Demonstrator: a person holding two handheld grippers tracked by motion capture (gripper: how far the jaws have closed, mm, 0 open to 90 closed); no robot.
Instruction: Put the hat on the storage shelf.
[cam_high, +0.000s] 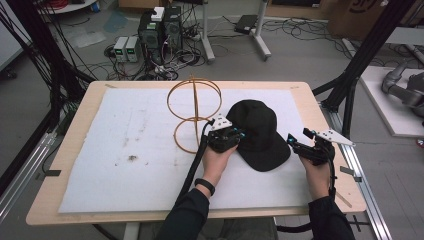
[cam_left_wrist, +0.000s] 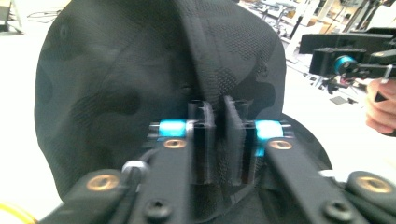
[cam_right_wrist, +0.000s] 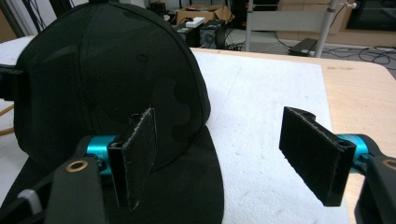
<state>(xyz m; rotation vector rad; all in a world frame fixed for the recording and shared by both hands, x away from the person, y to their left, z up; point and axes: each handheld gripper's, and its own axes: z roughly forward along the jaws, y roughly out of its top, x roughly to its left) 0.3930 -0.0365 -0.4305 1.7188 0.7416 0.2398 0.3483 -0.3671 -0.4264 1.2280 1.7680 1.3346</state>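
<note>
A black cap (cam_high: 257, 127) lies on the white foam mat (cam_high: 125, 150), right of centre, with its brim toward the person. My left gripper (cam_high: 239, 135) is at the cap's left side. In the left gripper view the jaws stand almost together, pinching a raised fold of the cap's crown (cam_left_wrist: 116, 79), so the left gripper (cam_left_wrist: 215, 135) is shut on the cap. My right gripper (cam_high: 298, 136) hovers just right of the brim. In the right gripper view the right gripper (cam_right_wrist: 226, 158) is wide open, its left pad (cam_right_wrist: 135, 154) over the cap's brim (cam_right_wrist: 187, 186) and nothing held.
A gold wire stand (cam_high: 194, 112) made of two rings rises just left of the cap. The wooden table edge (cam_high: 330, 130) is close to the right gripper, with black frame posts (cam_high: 350, 95) beyond it. Computers and cables (cam_high: 160, 30) sit on the floor past the table.
</note>
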